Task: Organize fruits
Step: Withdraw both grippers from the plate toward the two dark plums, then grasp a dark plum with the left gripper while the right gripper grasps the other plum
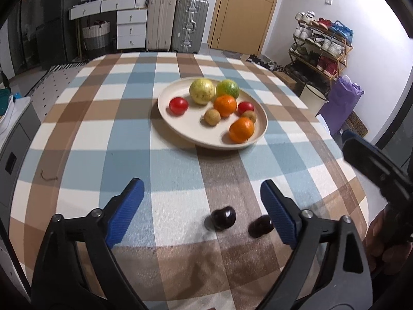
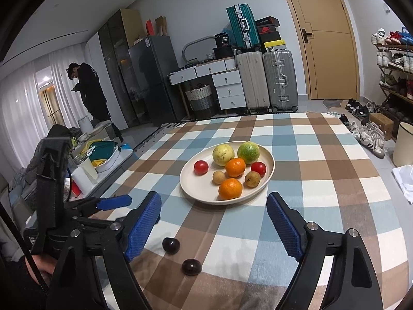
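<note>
Two dark fruits are seen loose on the checked tablecloth, side by side near the table's near edge, at 6 o'clock from the cream plate. Plate is loaded: two oranges, two tomatoes, two small brown fruits, one yellow, one green. Left gripper is held wide open, nothing gripped. Right gripper is likewise spread, empty.

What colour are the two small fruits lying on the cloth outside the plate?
Very dark purple, nearly black, and glossy: small fruits, clearest in the right wrist view.
</note>
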A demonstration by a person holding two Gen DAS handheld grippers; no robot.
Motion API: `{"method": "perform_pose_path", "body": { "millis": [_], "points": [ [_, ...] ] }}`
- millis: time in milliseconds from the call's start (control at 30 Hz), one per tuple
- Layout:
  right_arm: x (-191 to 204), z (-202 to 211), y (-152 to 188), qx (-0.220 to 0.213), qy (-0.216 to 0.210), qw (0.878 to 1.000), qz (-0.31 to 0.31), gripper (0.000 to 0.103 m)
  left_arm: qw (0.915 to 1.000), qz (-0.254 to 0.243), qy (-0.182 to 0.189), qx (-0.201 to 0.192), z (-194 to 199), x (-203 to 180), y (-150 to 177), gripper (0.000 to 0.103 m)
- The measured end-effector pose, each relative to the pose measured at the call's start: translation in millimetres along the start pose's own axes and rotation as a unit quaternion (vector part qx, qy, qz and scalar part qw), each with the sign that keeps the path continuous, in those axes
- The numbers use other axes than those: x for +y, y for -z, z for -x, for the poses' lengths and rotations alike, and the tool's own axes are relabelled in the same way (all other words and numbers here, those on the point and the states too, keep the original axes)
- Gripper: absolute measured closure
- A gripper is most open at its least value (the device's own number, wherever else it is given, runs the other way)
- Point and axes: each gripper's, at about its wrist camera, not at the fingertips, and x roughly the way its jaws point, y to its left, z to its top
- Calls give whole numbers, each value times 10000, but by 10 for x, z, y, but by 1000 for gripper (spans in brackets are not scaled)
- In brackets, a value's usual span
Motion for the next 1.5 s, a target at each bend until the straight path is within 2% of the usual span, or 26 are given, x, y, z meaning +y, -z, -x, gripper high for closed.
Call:
{"method": "perform_pose_path", "body": {
  "millis": [100,600,767,900,1000,1167,1267,1333,1500],
  "points": [
    [4,19,16,-12,37,10000,21,16,10000,-22,-87,11,-60,0,70,6],
    [-42,15,89,57,-40,10000,-32,16,9991,-72,-43,415,-373,-30,208,7],
    [-60,1,109,96,-59,9999,-45,16,9985,-98,21,542,-453,-46,235,21],
    [-58,6,115,107,-67,9999,-47,16,9980,-142,95,611,-488,-63,249,38],
    [-57,7,116,110,-66,9999,-52,16,9978,-181,182,614,-490,-74,248,53],
    [-46,1,143,134,-78,9999,-55,16,9961,-271,531,652,-485,-131,265,80],
    [-34,-2,166,172,-95,9998,-55,16,9961,-373,509,609,-476,-168,281,80],
    [-36,-7,178,192,-111,9997,-53,16,9958,-277,614,624,-472,-132,276,80],
    [-53,-25,205,274,-181,9994,-100,16,9963,-269,599,547,-406,-104,258,80]
  ]
}}
